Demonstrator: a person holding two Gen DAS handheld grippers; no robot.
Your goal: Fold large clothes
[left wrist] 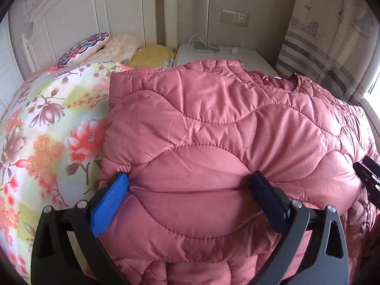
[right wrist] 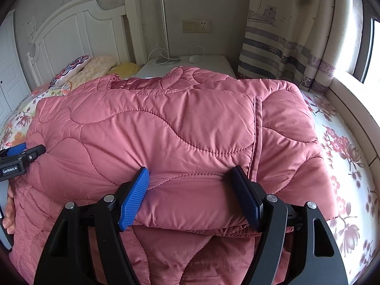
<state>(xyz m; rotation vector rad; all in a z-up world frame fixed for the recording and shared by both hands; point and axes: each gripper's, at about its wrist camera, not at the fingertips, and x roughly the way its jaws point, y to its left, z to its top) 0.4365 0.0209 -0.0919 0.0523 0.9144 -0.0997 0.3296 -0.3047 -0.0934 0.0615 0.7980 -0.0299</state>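
Observation:
A large pink quilted jacket [left wrist: 213, 123] lies partly folded on a floral bedspread [left wrist: 42, 128]. My left gripper [left wrist: 190, 180] is shut on a thick fold of the jacket at its near left side. My right gripper [right wrist: 191, 173] is shut on a thick fold of the same jacket [right wrist: 166, 123] near its front opening, at the near right side. The fabric bulges between both pairs of fingers. The left gripper shows at the left edge of the right wrist view [right wrist: 21, 154], and the right gripper at the right edge of the left wrist view [left wrist: 368, 171].
Pillows [left wrist: 83, 47] lie at the white headboard [left wrist: 78, 11]. A white nightstand [right wrist: 190, 64] with a lamp base and cables stands behind the jacket. A patterned curtain [right wrist: 296, 35] and a window ledge [right wrist: 351, 109] are on the right. Bare bedspread [right wrist: 344, 166] shows right of the jacket.

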